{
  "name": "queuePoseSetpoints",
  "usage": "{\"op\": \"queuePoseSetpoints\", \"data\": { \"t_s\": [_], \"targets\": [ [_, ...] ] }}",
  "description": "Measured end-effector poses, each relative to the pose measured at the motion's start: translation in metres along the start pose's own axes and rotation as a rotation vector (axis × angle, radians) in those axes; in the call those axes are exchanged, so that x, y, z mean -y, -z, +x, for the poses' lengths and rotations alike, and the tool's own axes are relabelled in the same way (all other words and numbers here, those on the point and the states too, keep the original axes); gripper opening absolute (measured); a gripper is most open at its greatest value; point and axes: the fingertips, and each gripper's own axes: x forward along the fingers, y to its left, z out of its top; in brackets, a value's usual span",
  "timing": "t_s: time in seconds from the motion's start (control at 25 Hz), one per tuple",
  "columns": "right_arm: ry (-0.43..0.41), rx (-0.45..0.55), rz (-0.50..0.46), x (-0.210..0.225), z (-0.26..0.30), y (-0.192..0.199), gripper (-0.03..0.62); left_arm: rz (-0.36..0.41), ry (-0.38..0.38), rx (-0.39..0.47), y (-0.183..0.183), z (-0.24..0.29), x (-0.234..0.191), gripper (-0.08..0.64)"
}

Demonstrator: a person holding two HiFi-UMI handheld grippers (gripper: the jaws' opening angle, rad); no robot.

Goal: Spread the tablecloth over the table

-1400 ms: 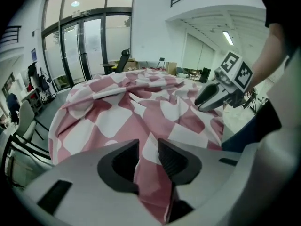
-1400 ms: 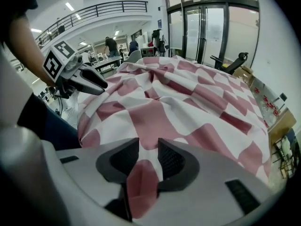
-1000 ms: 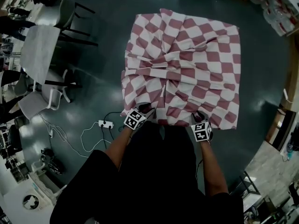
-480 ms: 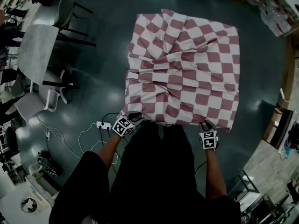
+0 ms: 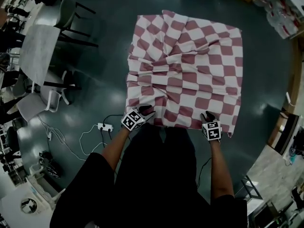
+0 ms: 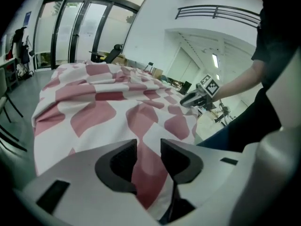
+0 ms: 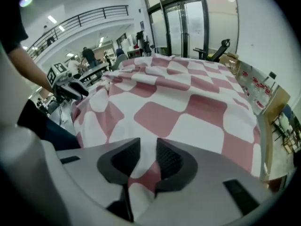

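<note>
**Nearly flat: both claws pinch the near hem, creases lie straight ahead**

Here the red-and-white checked tablecloth covers the whole surface, which is hidden beneath it. The cloth drapes over every side above the dark floor. It spreads away from the person, so all of it lies forward of both claws. Its far half looks fairly smooth. Across the middle runs a band of raised folds, more bunched towards the left side. These folds run left to right, parallel to the near hem. A pull back towards the person would therefore work squarely across them, and that is probably the relation the next move turns on.

The near hem stretches between the two claws, one near each front corner. The left claw sits closest to the heavier bunching, so it seems better placed to draw that out. In the left gripper view its jaws stand close together on a red-checked tuck of cloth that passes between them and hangs below.

The right claw holds just inside the drooping near-right corner. In the right gripper view its jaws have just closed a little tighter, with a gathered pleat of the cloth squeezed between the pads.
</note>
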Motion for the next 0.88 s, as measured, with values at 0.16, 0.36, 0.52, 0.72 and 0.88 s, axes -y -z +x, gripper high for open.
{"op": "queuePoseSetpoints", "data": {
  "t_s": [0.16, 0.36, 0.52, 0.72, 0.88],
  "targets": [
    [0.008, 0.011, -0.066, 0.011, -0.005, 0.019, 0.077, -0.07, 0.048, -0.034, 0.027, -0.006, 0.007, 0.156],
    [0.036, 0.051, -0.059, 0.016, -0.008, 0.024, 0.078, -0.089, 0.057, -0.047, 0.048, -0.022, 0.007, 0.152],
    [0.06, 0.04, -0.057, 0.012, -0.011, 0.024, 0.091, -0.091, 0.08, -0.049, 0.051, -0.025, 0.011, 0.152],
    [0.121, 0.105, 0.007, -0.02, -0.032, -0.005, 0.094, -0.09, 0.164, 0.103, 0.03, -0.049, 0.014, 0.152],
    [0.167, 0.216, 0.048, -0.085, -0.04, -0.046, 0.107, -0.098, 0.12, 0.252, 0.017, -0.09, 0.003, 0.152]
  ]
}}
